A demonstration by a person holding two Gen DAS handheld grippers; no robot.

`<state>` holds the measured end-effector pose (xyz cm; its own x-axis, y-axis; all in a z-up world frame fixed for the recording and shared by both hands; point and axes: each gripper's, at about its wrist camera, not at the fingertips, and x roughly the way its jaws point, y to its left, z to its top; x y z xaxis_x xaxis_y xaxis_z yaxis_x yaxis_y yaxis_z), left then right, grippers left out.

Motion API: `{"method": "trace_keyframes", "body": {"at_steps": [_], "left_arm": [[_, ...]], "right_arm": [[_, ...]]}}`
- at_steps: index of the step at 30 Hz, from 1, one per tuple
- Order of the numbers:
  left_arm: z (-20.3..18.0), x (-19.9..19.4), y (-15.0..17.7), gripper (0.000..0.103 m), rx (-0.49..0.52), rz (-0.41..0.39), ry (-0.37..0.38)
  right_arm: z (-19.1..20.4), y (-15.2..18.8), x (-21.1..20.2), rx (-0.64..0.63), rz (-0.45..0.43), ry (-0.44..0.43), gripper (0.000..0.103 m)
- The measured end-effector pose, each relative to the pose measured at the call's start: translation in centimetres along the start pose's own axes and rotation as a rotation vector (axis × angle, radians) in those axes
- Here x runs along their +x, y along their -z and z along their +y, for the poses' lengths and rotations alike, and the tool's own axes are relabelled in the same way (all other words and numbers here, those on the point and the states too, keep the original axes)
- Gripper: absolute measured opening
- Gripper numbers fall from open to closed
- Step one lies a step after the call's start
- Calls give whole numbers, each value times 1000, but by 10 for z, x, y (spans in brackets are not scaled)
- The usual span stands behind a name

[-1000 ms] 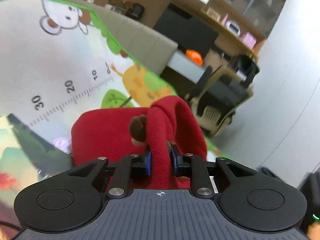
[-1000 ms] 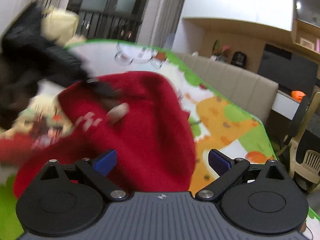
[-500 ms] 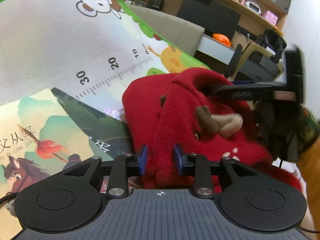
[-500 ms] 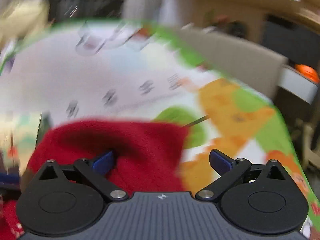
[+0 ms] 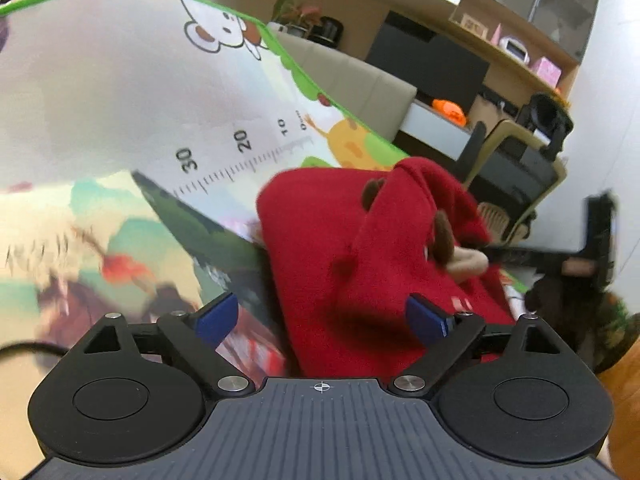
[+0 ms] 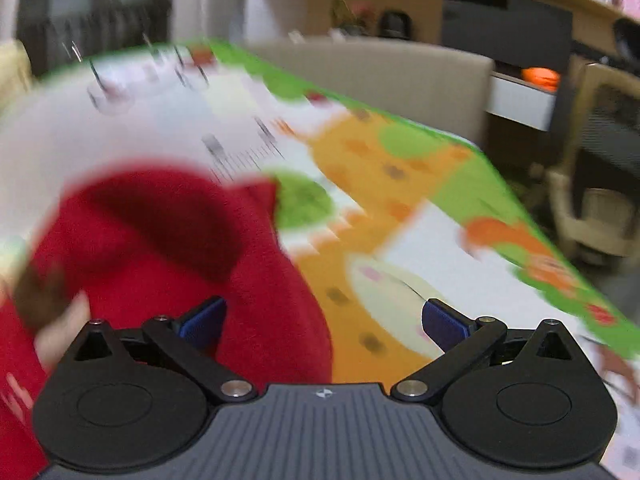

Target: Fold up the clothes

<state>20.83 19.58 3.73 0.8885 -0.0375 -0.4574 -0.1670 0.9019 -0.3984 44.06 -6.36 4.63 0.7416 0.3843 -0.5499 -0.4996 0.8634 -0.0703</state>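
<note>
A red fleece garment (image 5: 340, 248) with brown and tan animal trim lies bunched on the colourful play mat (image 5: 120, 100). My left gripper (image 5: 320, 318) is open, its blue pads spread wide, with the fleece lying between and ahead of them. The other gripper's black body (image 5: 596, 240) shows at the right of the left wrist view, beside the garment. In the blurred right wrist view the red garment (image 6: 168, 248) fills the lower left. My right gripper (image 6: 322, 322) is open; its left pad is over the fleece edge, its right pad over the mat (image 6: 400, 208).
A beige sofa (image 5: 360, 84) runs along the mat's far edge. Behind it stand a dark TV (image 5: 428, 64), wooden shelves and an orange object (image 5: 450, 108). A chair (image 5: 516, 184) stands off the mat's right corner. A person's patterned sleeve (image 5: 580, 320) is at the right.
My left gripper, shut on a fold of the red fleece a second ago, has opened wide and let it go. The right gripper stayed open and swung right across the mat.
</note>
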Motion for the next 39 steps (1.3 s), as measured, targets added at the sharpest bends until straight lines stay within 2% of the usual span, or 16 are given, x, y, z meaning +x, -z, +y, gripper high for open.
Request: {"method": "trace_keyframes", "body": {"at_steps": [2, 3, 6, 8, 12, 16, 19, 24, 27, 30, 34, 37, 39], "left_arm": [[-15, -12, 15, 96, 3, 6, 7], [-23, -19, 22, 97, 24, 6, 4], [-49, -44, 46, 99, 103, -16, 1], [-63, -60, 63, 101, 132, -43, 0], [-78, -77, 89, 103, 115, -57, 0], [-88, -86, 113, 103, 102, -53, -52], [-100, -92, 134, 103, 137, -87, -121], [-118, -96, 165, 103, 239, -221, -198], [-123, -87, 169, 103, 289, -204, -217], [-120, -84, 172, 103, 270, -184, -236], [-111, -81, 172, 103, 223, -164, -235], [-112, -79, 175, 103, 237, -168, -252], [-114, -77, 177, 103, 250, -166, -264]], "right_arm": [[-1, 6, -10, 0, 3, 71, 103], [-3, 5, -21, 22, -14, 67, 103], [-9, 16, -79, 90, -147, -22, 103], [-6, 28, -109, 81, -188, -56, 103], [-12, 70, -148, 97, -165, -39, 103], [-17, 124, -184, 150, -145, -83, 103], [-6, 140, -195, 113, -152, -60, 103], [14, 166, -214, 51, -164, -22, 103], [26, 182, -225, 13, -172, 1, 103], [37, 197, -236, -23, -177, 24, 103], [38, 195, -229, -49, -136, 13, 103], [39, 195, -223, -72, -103, -9, 103], [40, 196, -223, -73, -111, -7, 103]]}}
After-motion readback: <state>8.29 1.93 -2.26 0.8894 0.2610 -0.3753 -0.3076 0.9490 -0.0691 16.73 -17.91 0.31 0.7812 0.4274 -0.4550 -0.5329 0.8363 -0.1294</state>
